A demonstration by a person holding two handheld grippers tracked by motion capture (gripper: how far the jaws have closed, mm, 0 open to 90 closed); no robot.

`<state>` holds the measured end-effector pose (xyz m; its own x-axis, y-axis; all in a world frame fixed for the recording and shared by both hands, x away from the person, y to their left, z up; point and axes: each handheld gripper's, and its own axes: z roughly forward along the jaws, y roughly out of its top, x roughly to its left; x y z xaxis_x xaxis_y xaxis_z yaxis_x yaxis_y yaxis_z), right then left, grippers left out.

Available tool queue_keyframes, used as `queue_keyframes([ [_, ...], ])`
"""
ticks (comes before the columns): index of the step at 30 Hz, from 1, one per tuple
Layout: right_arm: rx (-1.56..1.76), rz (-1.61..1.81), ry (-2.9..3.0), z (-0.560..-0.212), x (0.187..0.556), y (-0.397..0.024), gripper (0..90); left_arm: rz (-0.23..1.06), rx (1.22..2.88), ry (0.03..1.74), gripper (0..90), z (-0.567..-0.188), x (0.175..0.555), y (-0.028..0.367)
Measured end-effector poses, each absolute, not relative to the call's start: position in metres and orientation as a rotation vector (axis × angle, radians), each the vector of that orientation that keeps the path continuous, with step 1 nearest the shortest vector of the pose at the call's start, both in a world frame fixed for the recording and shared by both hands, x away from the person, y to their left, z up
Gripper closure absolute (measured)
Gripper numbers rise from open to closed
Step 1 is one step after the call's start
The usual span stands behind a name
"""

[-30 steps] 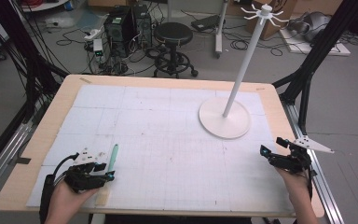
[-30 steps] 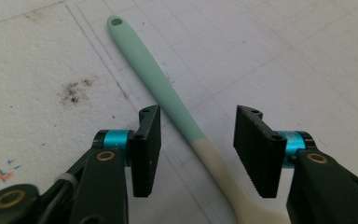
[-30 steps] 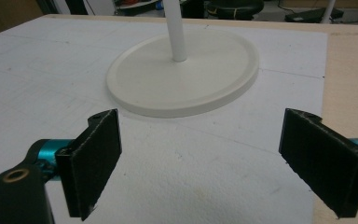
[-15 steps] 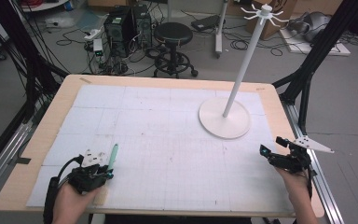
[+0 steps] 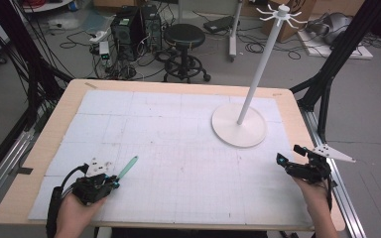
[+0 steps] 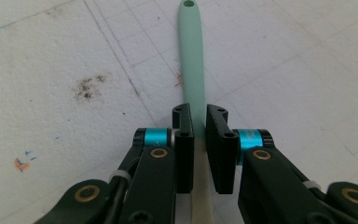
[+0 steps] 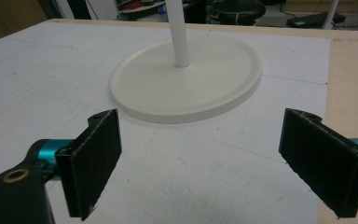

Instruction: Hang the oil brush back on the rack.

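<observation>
- Jaws of the left gripper [image 6: 199, 140] have just been closing and now clamp the mint-green handle [image 6: 192, 60] of a slim utensil; the left gripper view shows the black pads pressed on both of its sides.
- That close view also shows what the high view cannot: a small hole at the handle's far tip, and the handle turning cream-coloured where it passes back between the jaws.
- From the high view, the utensil lies near the table's front left corner, angled up and to the right from the left gripper [image 5: 110, 182], flat on the white mat [image 5: 178, 148].
- Right gripper [image 7: 200, 154] stands wide apart with nothing between its pads; their faces look rough and dark, like coarse foam.
- High view places the right gripper [image 5: 290, 161] at the front right edge, well apart from the utensil.
- White stand [image 5: 239, 131] has a smooth round base with a raised rim and a thin upright pole; only the high view reaches its top, a ring of small hooks.
- Mat surface is matte, faintly gridded, with dark smudges and small orange marks.
- Table [image 5: 297, 124] edge is pale wood.
</observation>
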<state>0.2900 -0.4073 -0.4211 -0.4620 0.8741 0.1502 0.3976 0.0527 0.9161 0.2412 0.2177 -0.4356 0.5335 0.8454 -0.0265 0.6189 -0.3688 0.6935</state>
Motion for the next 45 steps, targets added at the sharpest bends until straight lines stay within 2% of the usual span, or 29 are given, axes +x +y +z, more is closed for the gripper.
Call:
queue_keyframes([
  [8,1.291,1.398,1.877,-0.421,0.288,-0.411,11.8,0.436,2.118,1.217,80.5,-0.434,0.242,0.215],
  [13,1.292,1.4,1.876,-0.421,0.287,-0.411,11.8,0.518,2.12,1.21,81.4,-0.436,0.236,0.21],
  [20,1.29,1.397,1.886,-0.42,0.287,-0.409,11.9,0.442,2.111,1.188,81.8,-0.436,0.241,0.217],
  [28,1.294,1.397,1.881,-0.421,0.288,-0.41,12.1,0.421,2.038,1.158,81.9,-0.441,0.238,0.225],
  [45,1.295,1.395,1.884,-0.421,0.288,-0.41,12.5,0.461,1.977,1.107,82.0,-0.446,0.234,0.23],
])
